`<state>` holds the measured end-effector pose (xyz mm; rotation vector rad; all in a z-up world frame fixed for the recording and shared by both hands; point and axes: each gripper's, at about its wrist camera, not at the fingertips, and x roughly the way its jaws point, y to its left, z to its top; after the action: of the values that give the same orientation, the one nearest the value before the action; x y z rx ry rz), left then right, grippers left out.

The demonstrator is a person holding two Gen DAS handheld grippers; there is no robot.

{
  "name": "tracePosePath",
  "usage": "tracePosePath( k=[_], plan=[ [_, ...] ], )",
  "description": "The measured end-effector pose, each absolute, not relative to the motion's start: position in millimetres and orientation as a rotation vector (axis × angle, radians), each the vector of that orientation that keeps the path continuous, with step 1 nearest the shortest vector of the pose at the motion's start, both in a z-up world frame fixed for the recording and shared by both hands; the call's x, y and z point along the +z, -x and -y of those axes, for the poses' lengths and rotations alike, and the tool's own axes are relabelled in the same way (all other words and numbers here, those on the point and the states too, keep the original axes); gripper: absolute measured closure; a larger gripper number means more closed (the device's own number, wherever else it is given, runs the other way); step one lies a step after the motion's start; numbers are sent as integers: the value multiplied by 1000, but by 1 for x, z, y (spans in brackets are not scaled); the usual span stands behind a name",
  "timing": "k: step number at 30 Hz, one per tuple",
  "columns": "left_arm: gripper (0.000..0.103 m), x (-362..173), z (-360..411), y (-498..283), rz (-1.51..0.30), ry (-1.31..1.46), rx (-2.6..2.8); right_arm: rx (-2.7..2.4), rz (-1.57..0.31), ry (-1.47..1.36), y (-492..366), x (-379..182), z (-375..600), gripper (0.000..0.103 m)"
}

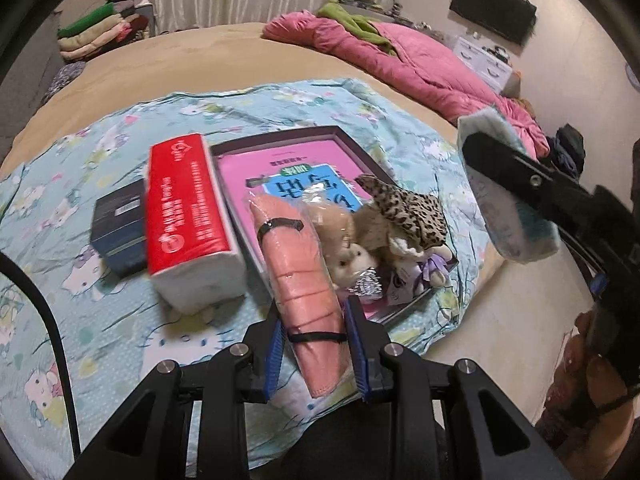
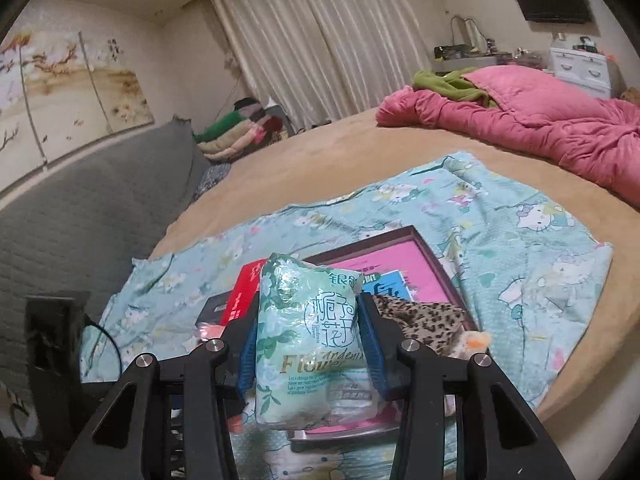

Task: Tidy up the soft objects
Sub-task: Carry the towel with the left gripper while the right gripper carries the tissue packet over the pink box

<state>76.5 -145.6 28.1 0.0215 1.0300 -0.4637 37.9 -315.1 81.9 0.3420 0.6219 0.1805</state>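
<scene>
A: Looking along the left gripper (image 1: 316, 344), what is it holding?

B: Its two blue pads are squeezed on a pink roll in a clear wrapper (image 1: 304, 276). Two black bands go round the roll. It sticks up and away from the pads, off the bed.

A: And the right gripper (image 2: 310, 346)?

B: Its pads are pressed on both sides of a green tissue pack (image 2: 310, 344) with flowers on it. In the left view that pack hangs in the air on the right side, above the tan bed (image 1: 240, 48).

A: What lies on the bed?

B: A blue cat blanket (image 1: 100, 296) is spread out. On it sits a dark tray (image 1: 280, 136) with a pink book (image 1: 288, 160) inside. A leopard soft toy (image 1: 408, 216) and a small tan plush (image 1: 348, 252) lie in the near end of the tray, on the book.

A: Anything beside the tray?

B: A red tissue pack (image 1: 188, 208) lies just left of it, and a dark blue box (image 1: 120, 232) sits left of that. A pink quilt (image 1: 400, 56) is bunched up at the far side of the bed, well apart from the blanket.
</scene>
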Motion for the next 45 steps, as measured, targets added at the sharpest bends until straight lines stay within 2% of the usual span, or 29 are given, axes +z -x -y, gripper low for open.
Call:
tracePosePath(
  k=[12,18,27,28,30,32,39,45],
  plan=[
    [75,15,172,-92,-1034,-68,-458,186,-619,-381,-37,68,328,57],
    [82,-8,179,-106,-1063,-65,-465,176,-642,-402,-41,54,335,57],
    [82,-18,143,-96,-1108,-15,-507,191,-670,-437,-45,40,338,57],
    [81,-20,139,-92,-1108,-30,-507,193,-673,-439,-45,39,337,57],
    [72,-29,135,-88,-1140,-47,-499,197,-679,-437,-46,38,335,57],
    [59,-41,131,-85,-1184,-23,-478,202,-681,-439,-46,38,333,57],
    [58,-65,128,-81,-1243,-30,-448,206,-686,-433,-48,38,330,57],
    [58,-82,108,-86,-1265,90,-445,203,-698,-440,-50,33,331,57]
  ],
)
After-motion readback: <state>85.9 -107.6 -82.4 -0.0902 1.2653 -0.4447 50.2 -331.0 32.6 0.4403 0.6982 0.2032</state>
